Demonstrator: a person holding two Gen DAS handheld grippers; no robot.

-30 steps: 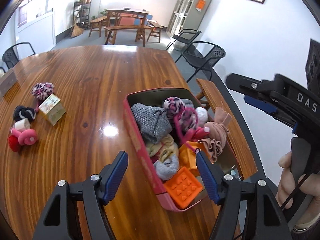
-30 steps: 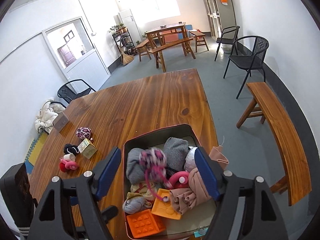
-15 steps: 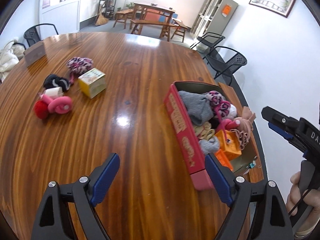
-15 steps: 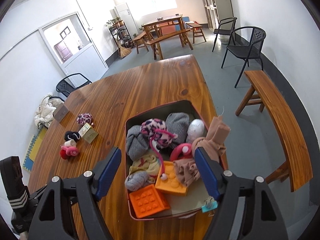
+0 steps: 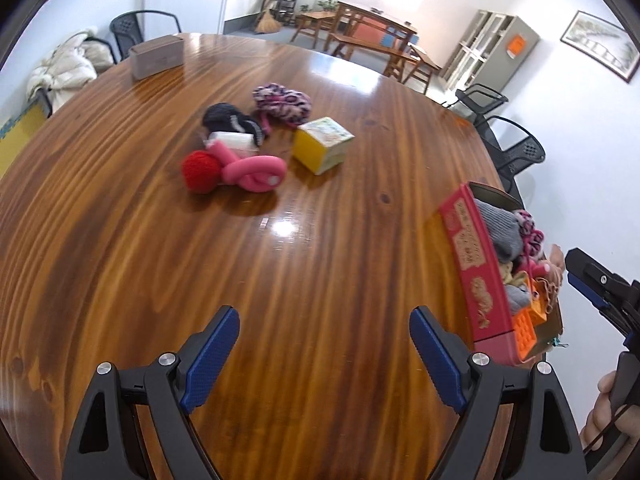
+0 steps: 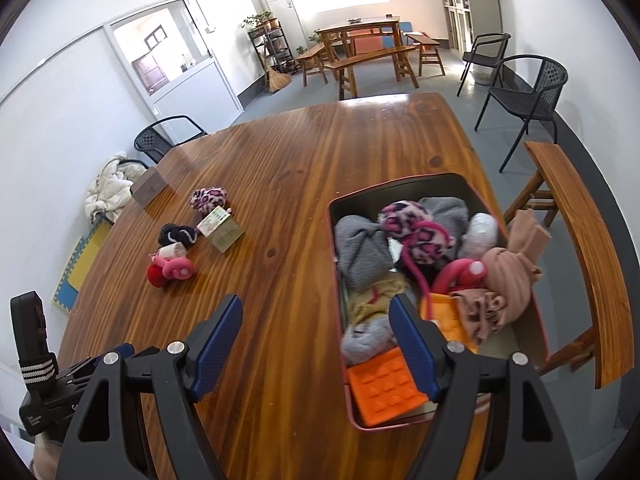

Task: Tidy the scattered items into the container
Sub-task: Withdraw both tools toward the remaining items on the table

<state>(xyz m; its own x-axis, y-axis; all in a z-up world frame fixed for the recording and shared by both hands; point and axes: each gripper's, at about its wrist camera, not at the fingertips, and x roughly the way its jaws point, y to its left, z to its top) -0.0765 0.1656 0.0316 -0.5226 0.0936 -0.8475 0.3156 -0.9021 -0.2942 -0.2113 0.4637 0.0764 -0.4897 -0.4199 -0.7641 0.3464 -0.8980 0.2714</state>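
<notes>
The left gripper (image 5: 324, 344) has its jaws wide and empty, aimed across bare desk (image 5: 120, 240) at the leftover cluster — probably lining up the next pick. The right gripper (image 6: 316, 340) also gapes empty, one finger over the box (image 6: 540, 340) near the desk's right edge, which is already heaped with soft things. Well apart from the box lie a red ball (image 5: 200, 169) touching a pink loop (image 5: 256, 172), a yellow carton (image 5: 323, 145), a dark bundle (image 5: 230, 120) and a spotted scrunchie (image 5: 282, 102).

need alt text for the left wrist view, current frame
Open left gripper, empty, hovers over a wooden table, facing a cluster of loose items: red ball, pink loop, yellow box. Red container, already full, sits at right.
</notes>
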